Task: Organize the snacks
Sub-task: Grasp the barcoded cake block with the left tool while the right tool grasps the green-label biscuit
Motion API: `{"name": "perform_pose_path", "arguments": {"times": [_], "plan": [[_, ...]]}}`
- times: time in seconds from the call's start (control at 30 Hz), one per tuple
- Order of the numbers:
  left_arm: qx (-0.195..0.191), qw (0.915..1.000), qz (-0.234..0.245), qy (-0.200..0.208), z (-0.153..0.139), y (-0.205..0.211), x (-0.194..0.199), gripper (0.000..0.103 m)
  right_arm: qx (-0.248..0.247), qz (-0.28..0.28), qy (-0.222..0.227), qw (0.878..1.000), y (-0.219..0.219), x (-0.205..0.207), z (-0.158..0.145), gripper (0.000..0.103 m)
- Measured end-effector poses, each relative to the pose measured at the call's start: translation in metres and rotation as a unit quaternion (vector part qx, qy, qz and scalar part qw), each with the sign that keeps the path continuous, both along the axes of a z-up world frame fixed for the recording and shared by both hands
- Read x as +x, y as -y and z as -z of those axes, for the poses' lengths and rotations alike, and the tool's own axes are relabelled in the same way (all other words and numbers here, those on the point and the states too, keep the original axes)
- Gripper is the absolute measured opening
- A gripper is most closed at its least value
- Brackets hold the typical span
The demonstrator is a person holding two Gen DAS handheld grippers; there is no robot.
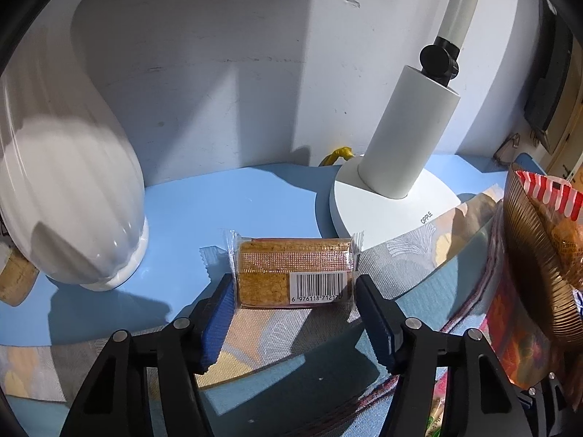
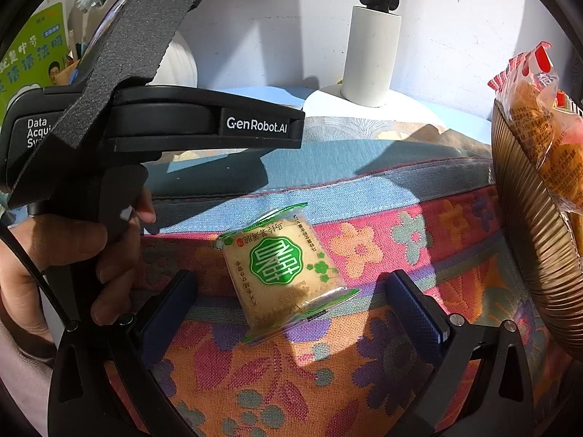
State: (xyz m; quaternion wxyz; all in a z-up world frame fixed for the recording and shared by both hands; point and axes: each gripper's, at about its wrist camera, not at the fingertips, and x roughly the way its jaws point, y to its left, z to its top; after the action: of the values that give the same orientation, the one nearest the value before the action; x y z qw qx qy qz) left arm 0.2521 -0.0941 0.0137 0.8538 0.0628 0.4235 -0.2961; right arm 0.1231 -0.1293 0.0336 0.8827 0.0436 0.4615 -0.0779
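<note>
White ceramic filled the far left of the left wrist view: a ribbed vase (image 1: 69, 189) standing on the blue bench (image 1: 218, 196). Right of it, the left claw (image 1: 293, 300) straddled a clear-wrapped wafer bar (image 1: 293, 271), barcode up, lying where the blue surface met a patterned cloth (image 1: 411, 251). Its blue pads (image 1: 220, 313) sat just at the wrapper's two ends, and I could not tell whether they pressed on it yet; I read the claw as partly closed, not clenched. Behind the bar stood a white lamp base (image 1: 390, 211), and at the far right a ribbed brown bowl (image 1: 532, 269) already held a red-striped snack bag (image 1: 550, 196).

In the right wrist view, a hand (image 2: 73, 255) held the left tool's handle at the left. Further right, the right claw (image 2: 291, 309) stood released, jaws wide, around a green-labelled biscuit packet (image 2: 284, 273) lying on the flowered cloth (image 2: 400, 255), touching neither pad.

Risks, as I judge them: the wafer's slippery film could let it squirt out or tilt if only the crimped ends were pinched; too hard a squeeze could crack it. A lift carried toward the bowl could clip the lamp base, and the two claws worked close together, so a crossing could collide.
</note>
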Motion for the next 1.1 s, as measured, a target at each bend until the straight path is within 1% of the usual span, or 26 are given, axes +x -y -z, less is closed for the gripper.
{"name": "perform_pose_path", "arguments": {"times": [0.3,0.4,0.43,0.47,0.5,0.53,0.57,0.63,0.7,0.77,0.83,0.9,1.0,1.1], "plan": [[-0.004,1.0,-0.001,-0.002,0.0,0.001,-0.001,0.064,0.001,0.0,0.0,1.0,0.0,-0.001,0.001,0.103],[-0.005,1.0,-0.002,0.001,-0.001,0.001,-0.002,0.064,0.01,-0.002,0.004,1.0,0.006,-0.004,-0.001,0.103],[-0.005,1.0,-0.003,0.002,-0.001,0.001,-0.002,0.063,0.012,-0.001,0.008,1.0,0.007,-0.007,-0.003,0.1],[-0.005,1.0,-0.004,0.005,-0.002,0.001,-0.003,0.062,0.007,0.004,0.015,1.0,0.008,-0.01,-0.006,0.093],[-0.006,0.9999,-0.005,0.008,-0.003,0.0,-0.004,0.062,0.003,0.008,0.026,1.0,0.008,-0.013,-0.009,0.068],[-0.009,0.9999,-0.007,0.012,-0.004,-0.001,-0.005,0.061,0.003,0.01,0.035,0.999,0.011,-0.016,-0.011,0.049],[-0.011,0.9998,-0.008,0.014,-0.005,-0.002,-0.005,0.061,0.01,0.009,0.038,0.999,0.012,-0.017,-0.011,0.046],[-0.016,0.9996,-0.015,0.02,-0.007,-0.005,-0.006,0.061,0.033,0.009,0.049,0.998,0.016,-0.02,-0.012,0.045],[-0.03,0.999,-0.019,0.028,-0.011,-0.011,-0.007,0.061,0.084,0.011,0.071,0.994,0.027,-0.026,-0.014,0.045],[-0.047,0.9978,-0.025,0.04,-0.015,-0.017,-0.01,0.061,0.119,0.018,0.088,0.989,0.037,-0.032,-0.016,0.045],[-0.054,0.997,-0.033,0.044,-0.017,-0.022,-0.011,0.061,0.137,0.024,0.103,0.985,0.043,-0.036,-0.019,0.045],[-0.062,0.9964,-0.036,0.045,-0.018,-0.025,-0.011,0.061,0.145,0.025,0.115,0.982,0.044,-0.039,-0.021,0.045],[-0.073,0.9951,-0.039,0.054,-0.021,-0.029,-0.013,0.061,0.138,0.025,0.129,0.982,0.042,-0.042,-0.027,0.045],[-0.074,0.9946,-0.041,0.061,-0.023,-0.031,-0.014,0.061,0.128,0.021,0.143,0.981,0.041,-0.044,-0.032,0.045]]}}
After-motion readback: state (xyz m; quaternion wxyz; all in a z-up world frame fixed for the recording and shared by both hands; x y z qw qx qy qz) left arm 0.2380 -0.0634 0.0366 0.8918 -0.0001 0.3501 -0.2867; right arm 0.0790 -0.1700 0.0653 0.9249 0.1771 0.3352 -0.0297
